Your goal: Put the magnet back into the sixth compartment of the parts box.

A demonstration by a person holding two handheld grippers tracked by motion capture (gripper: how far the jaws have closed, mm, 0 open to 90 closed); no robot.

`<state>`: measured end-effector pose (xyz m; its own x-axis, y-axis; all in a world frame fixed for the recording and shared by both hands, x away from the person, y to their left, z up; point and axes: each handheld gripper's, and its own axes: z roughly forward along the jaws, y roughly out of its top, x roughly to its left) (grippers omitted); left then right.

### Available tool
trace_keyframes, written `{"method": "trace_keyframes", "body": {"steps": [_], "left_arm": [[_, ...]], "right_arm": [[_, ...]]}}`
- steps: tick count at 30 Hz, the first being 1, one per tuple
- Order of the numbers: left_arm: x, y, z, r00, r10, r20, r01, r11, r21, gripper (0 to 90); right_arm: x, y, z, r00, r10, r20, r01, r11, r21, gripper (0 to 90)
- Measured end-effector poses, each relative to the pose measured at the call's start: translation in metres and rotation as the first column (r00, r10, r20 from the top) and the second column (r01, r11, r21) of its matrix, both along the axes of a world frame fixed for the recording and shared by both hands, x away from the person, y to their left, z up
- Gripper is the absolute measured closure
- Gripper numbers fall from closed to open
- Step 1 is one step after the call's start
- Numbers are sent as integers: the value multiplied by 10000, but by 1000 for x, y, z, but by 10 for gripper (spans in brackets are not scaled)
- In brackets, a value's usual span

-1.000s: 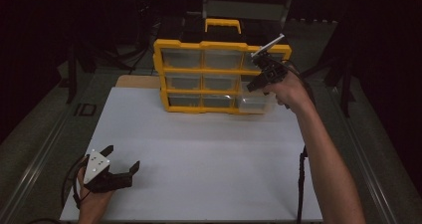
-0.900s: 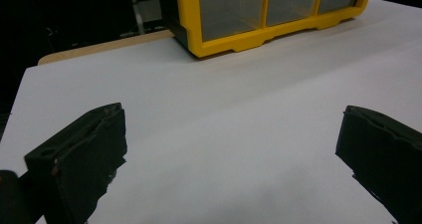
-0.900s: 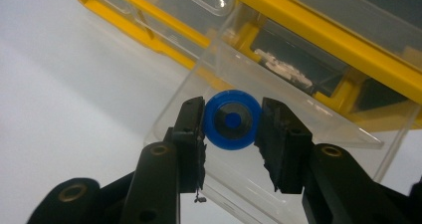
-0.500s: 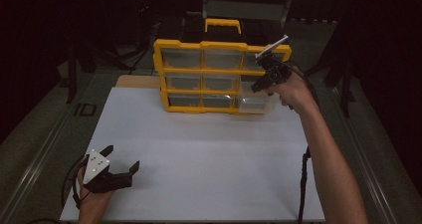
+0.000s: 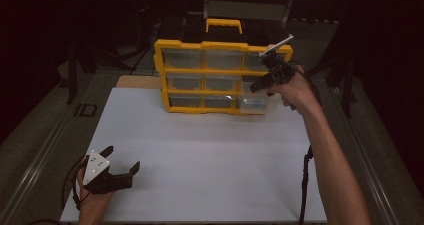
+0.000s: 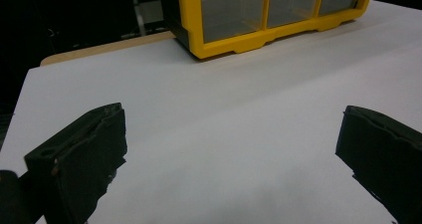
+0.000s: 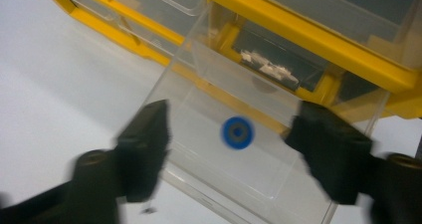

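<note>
Both jaws of right gripper (image 7: 231,149) just opened wide; blue ring (image 7: 237,132) loose over clear drawer (image 7: 199,79).

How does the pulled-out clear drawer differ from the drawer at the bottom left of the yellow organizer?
The pulled-out drawer sticks out of the yellow organizer; the bottom-left drawer sits flush inside. The pulled-out drawer holds a blue ring; the bottom-left drawer's contents cannot be told. Both are clear plastic, in the bottom row.

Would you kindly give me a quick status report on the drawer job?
Right gripper open, jaws just opened. Blue ring in pulled-out drawer. Left gripper open. Nothing in the way.
</note>
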<state>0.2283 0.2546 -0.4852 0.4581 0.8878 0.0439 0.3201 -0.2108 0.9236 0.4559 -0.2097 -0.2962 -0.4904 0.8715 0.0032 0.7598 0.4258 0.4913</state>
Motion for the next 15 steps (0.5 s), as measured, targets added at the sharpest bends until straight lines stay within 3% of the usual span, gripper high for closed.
{"method": "trace_keyframes", "body": {"steps": [2, 15], "left_arm": [[0, 0, 0, 10000, -7, 7, 7, 10000, 4, 1], [0, 0, 0, 10000, 0, 17, 0, 10000, -9, 1]], "right_arm": [[0, 0, 0, 10000, 38, 14, -37, 10000, -92, 198], [-3, 4, -1, 9990, 436, 27, -436, 9990, 19, 212]]}}
